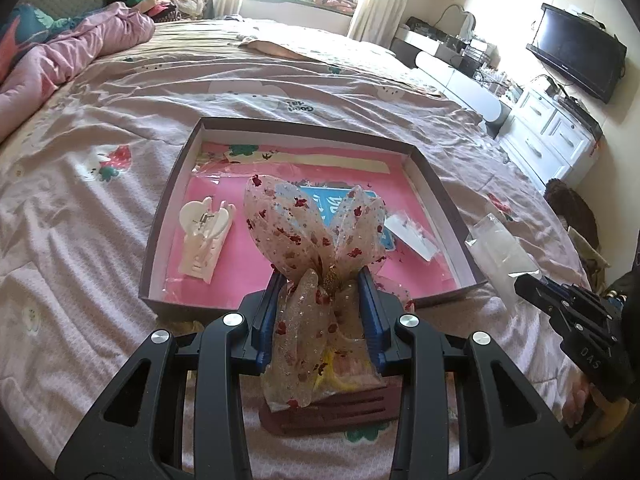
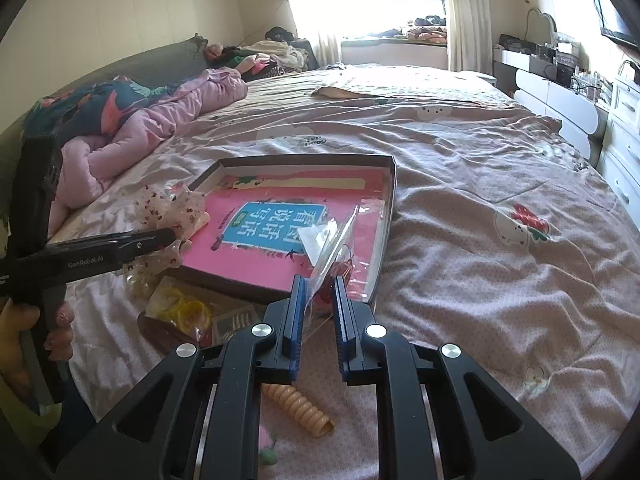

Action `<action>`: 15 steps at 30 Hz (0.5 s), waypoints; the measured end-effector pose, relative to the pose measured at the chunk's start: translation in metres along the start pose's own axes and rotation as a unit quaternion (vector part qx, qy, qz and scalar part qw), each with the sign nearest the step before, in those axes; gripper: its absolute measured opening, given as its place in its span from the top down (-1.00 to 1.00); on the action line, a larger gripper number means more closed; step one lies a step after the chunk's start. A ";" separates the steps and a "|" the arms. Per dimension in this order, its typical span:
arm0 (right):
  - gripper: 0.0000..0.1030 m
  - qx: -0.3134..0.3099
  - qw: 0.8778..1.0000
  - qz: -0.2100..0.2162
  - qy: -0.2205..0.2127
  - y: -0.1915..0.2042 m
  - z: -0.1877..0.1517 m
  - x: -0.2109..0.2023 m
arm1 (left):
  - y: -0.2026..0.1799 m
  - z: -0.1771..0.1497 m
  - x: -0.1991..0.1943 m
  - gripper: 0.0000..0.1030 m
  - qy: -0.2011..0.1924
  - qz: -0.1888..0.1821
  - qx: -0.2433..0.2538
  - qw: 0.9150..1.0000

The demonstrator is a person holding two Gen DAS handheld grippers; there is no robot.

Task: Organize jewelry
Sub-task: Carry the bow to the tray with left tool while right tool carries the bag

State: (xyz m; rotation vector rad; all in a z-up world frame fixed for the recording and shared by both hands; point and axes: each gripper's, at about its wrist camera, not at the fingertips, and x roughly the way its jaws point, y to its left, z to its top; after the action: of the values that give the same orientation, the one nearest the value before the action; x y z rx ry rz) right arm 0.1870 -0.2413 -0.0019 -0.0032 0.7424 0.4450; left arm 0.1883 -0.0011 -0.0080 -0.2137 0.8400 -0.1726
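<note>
My left gripper [image 1: 325,280] is shut on a sheer beige bow with red flecks [image 1: 316,224], held at the near edge of a shallow brown box [image 1: 168,208] lined with a pink book. A cream hair claw [image 1: 204,236] and a small clear packet [image 1: 412,236] lie in the box. My right gripper [image 2: 319,284] is shut on a clear plastic bag [image 2: 332,240] with something red inside, over the box's near right corner [image 2: 384,248]. The left gripper [image 2: 160,236] and bow [image 2: 172,208] show at the left of the right wrist view. The right gripper and its bag [image 1: 500,256] show at the left wrist view's right.
The box sits on a bed with a pale pink printed quilt [image 2: 480,200]. Near the box lie a bag of yellow hair ties [image 2: 180,304], a dark red comb [image 1: 340,412] and a beige spiral hair tie [image 2: 300,408]. A bunched pink duvet [image 2: 152,128] lies left; white drawers [image 1: 552,132] stand right.
</note>
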 end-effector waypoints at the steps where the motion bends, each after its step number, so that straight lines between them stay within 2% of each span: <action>1: 0.74 -0.001 1.000 -0.001 -0.001 0.000 0.001 0.001 | 0.000 0.001 0.001 0.46 -0.001 -0.001 0.000 1.000; 15: 0.73 -0.011 1.000 -0.010 0.000 0.003 0.028 0.033 | 0.003 0.027 0.030 0.45 0.010 -0.014 -0.011 1.000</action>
State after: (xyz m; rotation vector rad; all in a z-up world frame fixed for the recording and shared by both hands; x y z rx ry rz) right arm 0.2252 -0.2210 -0.0018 -0.0301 0.7366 0.4341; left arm 0.2284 -0.0019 -0.0123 -0.2449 0.8595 -0.1922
